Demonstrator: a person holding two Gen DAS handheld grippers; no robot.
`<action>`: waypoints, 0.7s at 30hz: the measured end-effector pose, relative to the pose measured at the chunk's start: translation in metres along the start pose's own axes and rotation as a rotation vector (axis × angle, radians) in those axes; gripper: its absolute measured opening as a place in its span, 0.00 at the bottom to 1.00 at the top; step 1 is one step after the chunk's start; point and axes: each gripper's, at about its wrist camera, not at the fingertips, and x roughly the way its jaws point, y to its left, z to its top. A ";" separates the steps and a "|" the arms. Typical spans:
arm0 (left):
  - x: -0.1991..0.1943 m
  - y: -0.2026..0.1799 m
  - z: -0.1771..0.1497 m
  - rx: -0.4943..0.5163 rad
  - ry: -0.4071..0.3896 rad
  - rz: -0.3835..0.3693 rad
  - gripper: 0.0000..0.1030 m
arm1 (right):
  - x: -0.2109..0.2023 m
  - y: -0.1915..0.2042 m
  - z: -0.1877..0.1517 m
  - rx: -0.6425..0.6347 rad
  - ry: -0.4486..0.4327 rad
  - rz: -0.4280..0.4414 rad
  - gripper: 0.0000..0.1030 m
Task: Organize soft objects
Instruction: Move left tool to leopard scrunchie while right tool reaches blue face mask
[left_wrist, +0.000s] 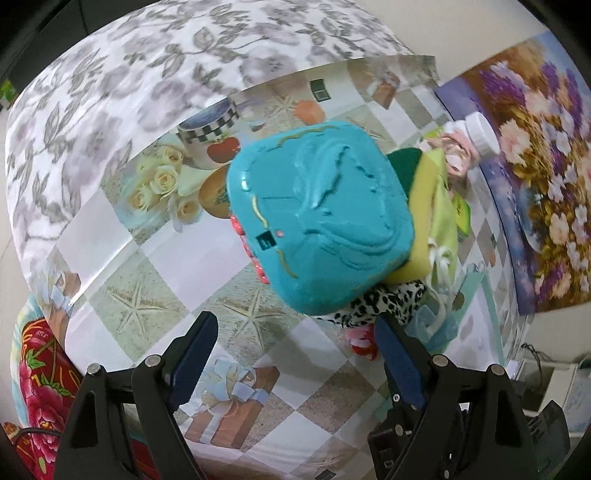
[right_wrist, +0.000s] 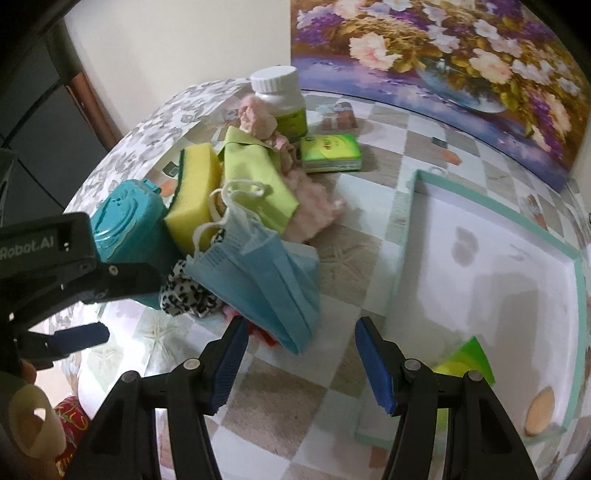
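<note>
Both jaws stand wide and hold nothing: the right gripper (right_wrist: 299, 332) sits just before the blue face mask (right_wrist: 266, 280) fronting the heaped soft things, so a careless pinch could drag the leopard cloth (right_wrist: 188, 295) along. The left gripper (left_wrist: 295, 332) faces the teal case (left_wrist: 317, 218). The tray (right_wrist: 498, 221) beside the heap holds what looks like a green packet (right_wrist: 469, 360) and a round tan piece (right_wrist: 539, 410).

Black gripper (right_wrist: 299, 354), blue-padded jaws (rubber, probably)

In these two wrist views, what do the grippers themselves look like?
Both are alike: the left gripper and right gripper have matte black angular arms with round silver pins, each ending in flat dark-blue pads. The right wrist view also shows the left gripper's black body, printed "Robot.AI" in pale letters.
</note>
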 end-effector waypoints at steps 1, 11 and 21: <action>0.001 0.001 0.001 -0.006 0.003 -0.002 0.84 | 0.002 0.002 0.001 -0.005 0.000 0.000 0.62; 0.008 0.004 0.006 -0.051 0.037 -0.038 0.84 | 0.012 0.009 0.011 -0.012 -0.018 0.050 0.62; 0.010 0.005 0.005 -0.058 0.044 -0.031 0.84 | 0.014 0.013 0.011 -0.014 -0.017 0.073 0.57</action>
